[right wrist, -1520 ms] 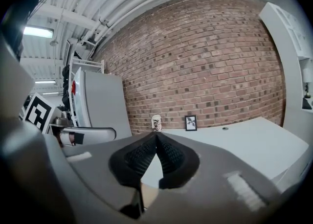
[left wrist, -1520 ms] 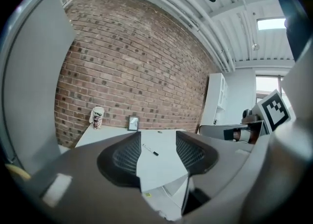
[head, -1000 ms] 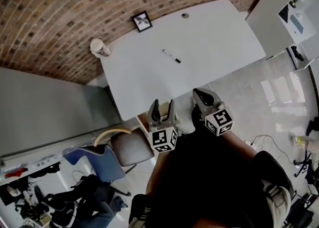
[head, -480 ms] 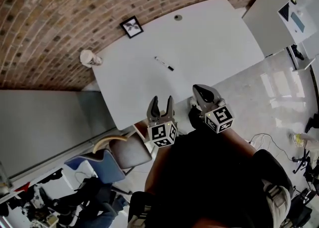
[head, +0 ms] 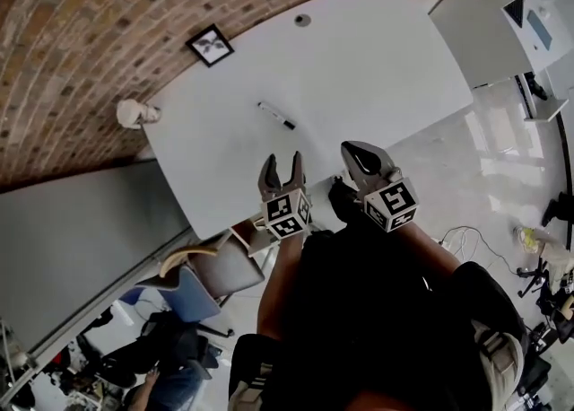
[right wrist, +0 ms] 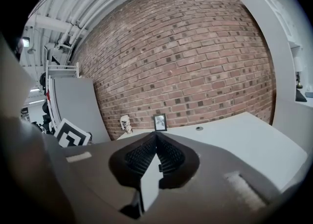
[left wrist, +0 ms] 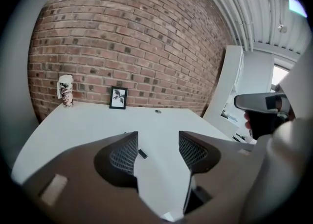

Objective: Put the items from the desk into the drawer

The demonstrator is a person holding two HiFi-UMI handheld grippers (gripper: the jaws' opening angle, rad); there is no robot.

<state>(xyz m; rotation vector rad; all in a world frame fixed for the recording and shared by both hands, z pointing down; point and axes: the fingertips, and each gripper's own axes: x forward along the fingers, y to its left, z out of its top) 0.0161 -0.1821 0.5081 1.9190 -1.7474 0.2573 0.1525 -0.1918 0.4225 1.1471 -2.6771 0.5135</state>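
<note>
Cup [head: 132,114] is standing on the far left corner of the white desk [head: 377,77], in the upper left of the head view, close to the brick wall [head: 90,23]. Right of it, a small framed picture [head: 210,45] is standing by the same wall. Nearer the frame's middle, the marker [head: 276,116] is lying flat on the desk top, well apart from both and touched by nothing. Just below it, the left gripper [head: 282,165] is hovering over the desk's near edge. Its jaws are standing wide, having just been opening further, with nothing between them. Further right, the right gripper [head: 354,151] is hanging beside it, jaws pressed together and empty.
</note>
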